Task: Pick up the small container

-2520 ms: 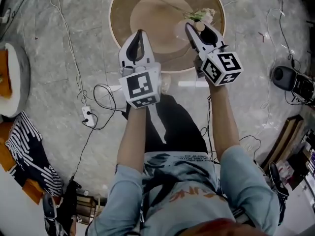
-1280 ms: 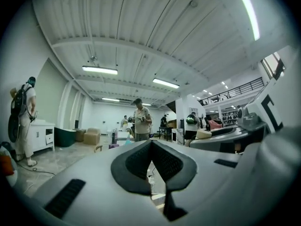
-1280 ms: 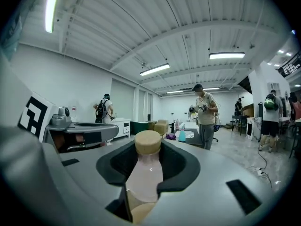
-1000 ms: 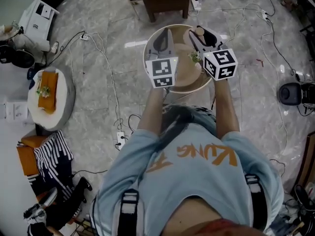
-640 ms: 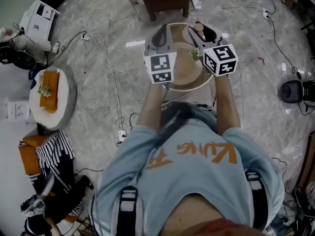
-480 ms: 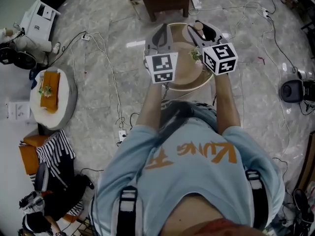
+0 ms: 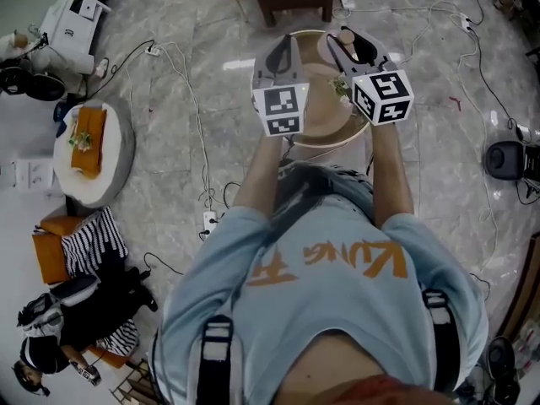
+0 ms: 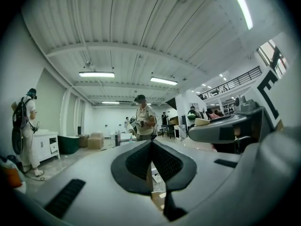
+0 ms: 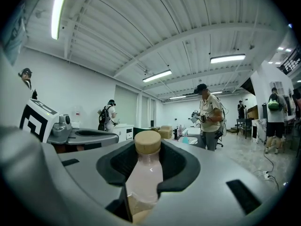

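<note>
Printed in orange across the light-blue shirt (image 7: 329,268), just below the round table (image 7: 314,135) in the head view: 1 row of big capitals, creased by folds. Legible with fair confidence: only "UNG" at the row's right end. Too folded to tell further left.

Stuck on the cube of the left gripper (image 7: 284,45), over the table's near-left rim: black-and-white square markers, bare pattern, not readable as letters or digits. Same kind of markers on the cube of the right gripper (image 7: 344,42), over the table's near-right rim.

On the small container (image 9: 143,173): no legible print.
</note>
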A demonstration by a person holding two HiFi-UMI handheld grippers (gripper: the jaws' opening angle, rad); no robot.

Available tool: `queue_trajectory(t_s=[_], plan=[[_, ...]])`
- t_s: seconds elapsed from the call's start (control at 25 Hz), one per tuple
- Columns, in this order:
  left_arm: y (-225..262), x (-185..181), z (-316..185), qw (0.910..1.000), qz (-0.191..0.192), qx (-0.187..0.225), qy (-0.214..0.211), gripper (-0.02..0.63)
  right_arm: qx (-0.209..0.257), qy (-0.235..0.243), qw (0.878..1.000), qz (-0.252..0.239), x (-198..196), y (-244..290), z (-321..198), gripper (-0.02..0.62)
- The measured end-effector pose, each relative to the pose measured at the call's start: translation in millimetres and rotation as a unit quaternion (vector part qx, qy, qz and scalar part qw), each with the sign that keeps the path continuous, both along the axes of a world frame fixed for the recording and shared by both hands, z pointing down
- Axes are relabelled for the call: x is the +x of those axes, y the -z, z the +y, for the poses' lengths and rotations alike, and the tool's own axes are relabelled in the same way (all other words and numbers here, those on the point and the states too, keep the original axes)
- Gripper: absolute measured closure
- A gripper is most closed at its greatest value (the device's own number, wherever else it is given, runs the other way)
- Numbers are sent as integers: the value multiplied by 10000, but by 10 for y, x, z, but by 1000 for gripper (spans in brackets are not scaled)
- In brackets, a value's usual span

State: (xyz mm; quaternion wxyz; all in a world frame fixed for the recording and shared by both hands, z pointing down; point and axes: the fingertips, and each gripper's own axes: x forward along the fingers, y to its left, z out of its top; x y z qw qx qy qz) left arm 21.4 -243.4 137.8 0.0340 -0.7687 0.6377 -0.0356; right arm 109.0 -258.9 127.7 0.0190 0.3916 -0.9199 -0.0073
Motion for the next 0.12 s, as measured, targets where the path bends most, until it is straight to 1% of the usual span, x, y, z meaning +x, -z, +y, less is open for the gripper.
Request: queue_trajectory(t_s=[0.12], plan=[[-71,71,-31,10000,42,-27,-4,583,-20,-46,10000,-14,86,-53,-42,446]])
